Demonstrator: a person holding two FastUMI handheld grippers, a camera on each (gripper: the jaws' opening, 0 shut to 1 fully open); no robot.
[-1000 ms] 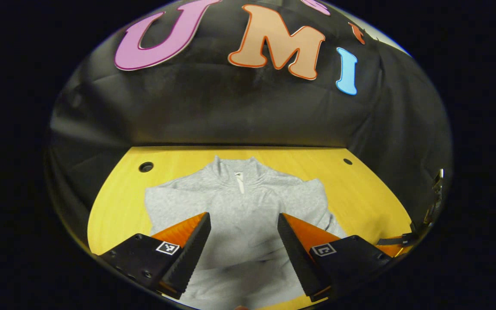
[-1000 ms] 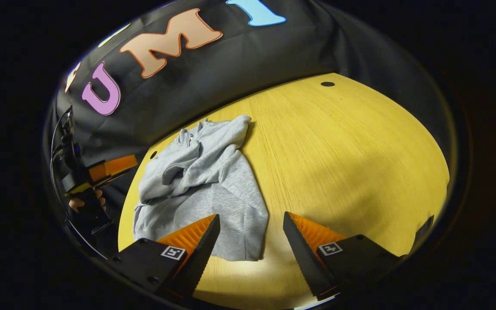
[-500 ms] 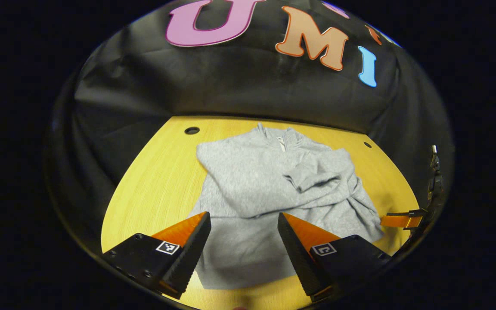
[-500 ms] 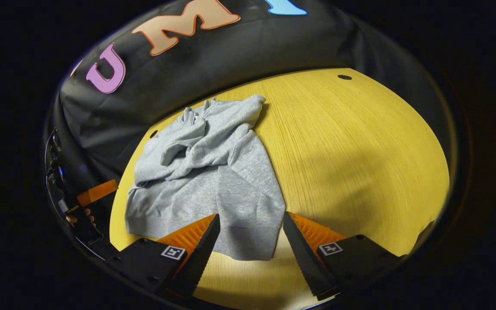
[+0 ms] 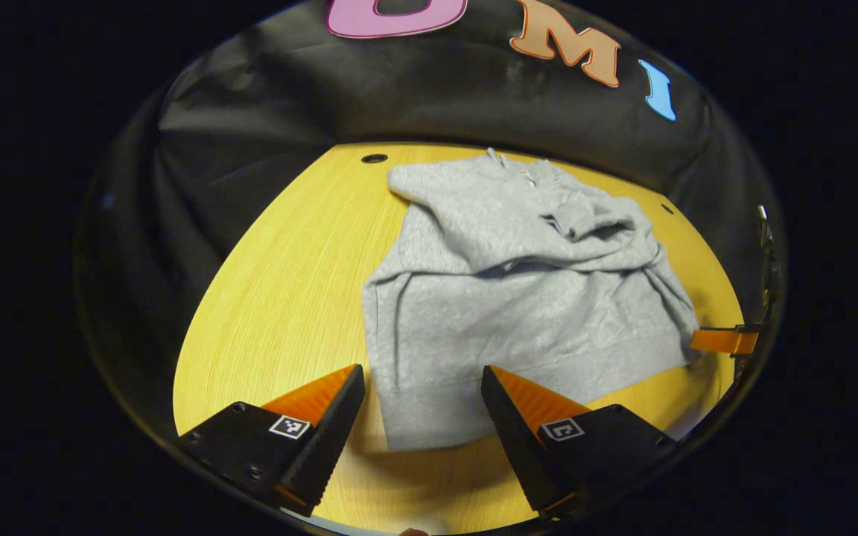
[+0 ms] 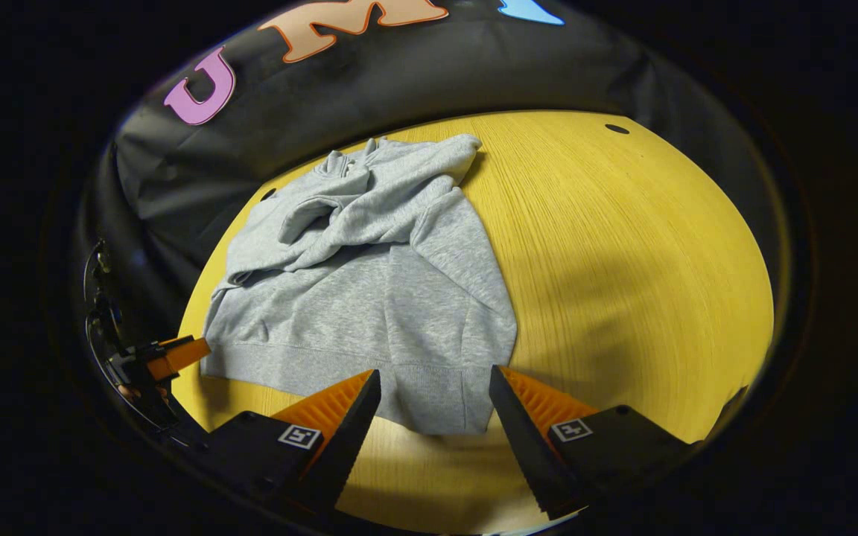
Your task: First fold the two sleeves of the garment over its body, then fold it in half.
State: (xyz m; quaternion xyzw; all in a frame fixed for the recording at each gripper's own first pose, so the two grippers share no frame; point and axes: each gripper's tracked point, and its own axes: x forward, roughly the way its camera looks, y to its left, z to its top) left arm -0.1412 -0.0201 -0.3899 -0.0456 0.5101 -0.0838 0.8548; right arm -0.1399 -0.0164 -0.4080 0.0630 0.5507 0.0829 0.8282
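The grey garment (image 5: pixel 518 298) lies on the yellow surface (image 5: pixel 287 298), its collar toward the booth's wall and its hem toward the person. Both sleeves (image 6: pixel 354 208) look already brought in over the body, bunched and crossed across the chest rather than flat, so the first part of the job seems done, if a bit rumpled. The fold in half is not yet made: the lower body is one smooth layer down to the ribbed hem. The left tool (image 5: pixel 421 417) hovers spread apart and empty over one hem corner, and the right tool (image 6: pixel 433 420) likewise hangs with its fingers wide over the other corner, neither pinching cloth. My guess is each will take a hem corner and carry it up toward the collar.
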